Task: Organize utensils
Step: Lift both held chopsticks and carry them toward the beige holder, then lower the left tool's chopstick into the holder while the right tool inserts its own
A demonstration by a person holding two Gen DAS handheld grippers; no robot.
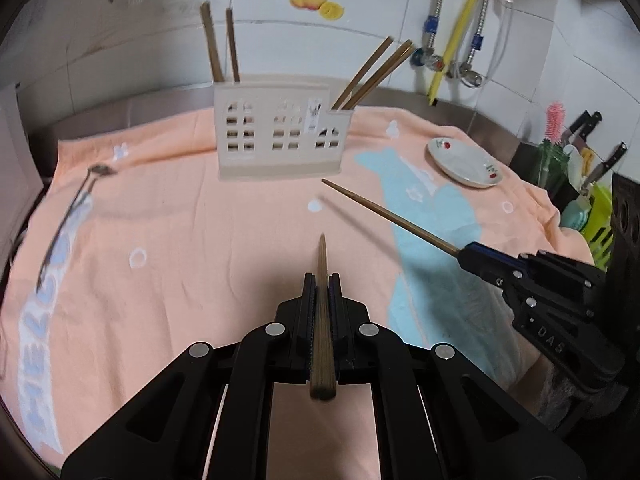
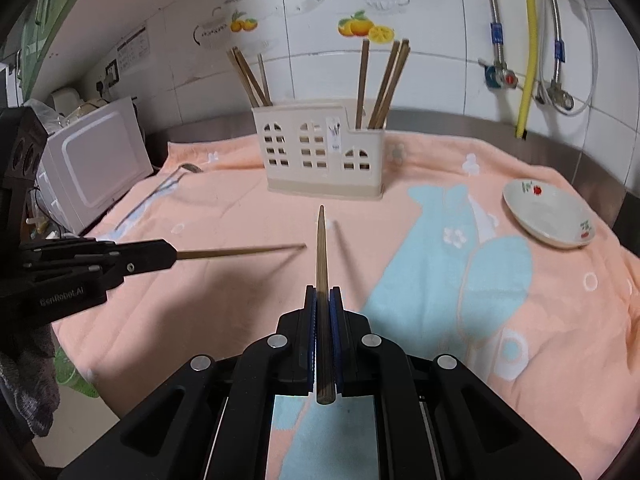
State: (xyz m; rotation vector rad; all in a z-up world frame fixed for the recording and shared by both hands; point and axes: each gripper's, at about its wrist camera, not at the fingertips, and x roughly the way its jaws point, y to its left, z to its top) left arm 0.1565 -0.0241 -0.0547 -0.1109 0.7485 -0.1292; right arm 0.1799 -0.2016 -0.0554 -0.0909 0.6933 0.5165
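Each chopstick, light, stiff and slippery, is pinched near its thick end, one in the left gripper (image 1: pixel 322 280) fingers, one in the right gripper (image 2: pixel 323 292) fingers, above the towel-covered surface (image 2: pixel 240 300), facing the holder (image 2: pixel 324 152).

Home kitchen: tiled wall (image 2: pixel 440 80) w/ fruit stickers, microwave (image 2: pixel 96 160), knives (image 1: pixel 600 160), water pipes (image 2: pixel 532 40).
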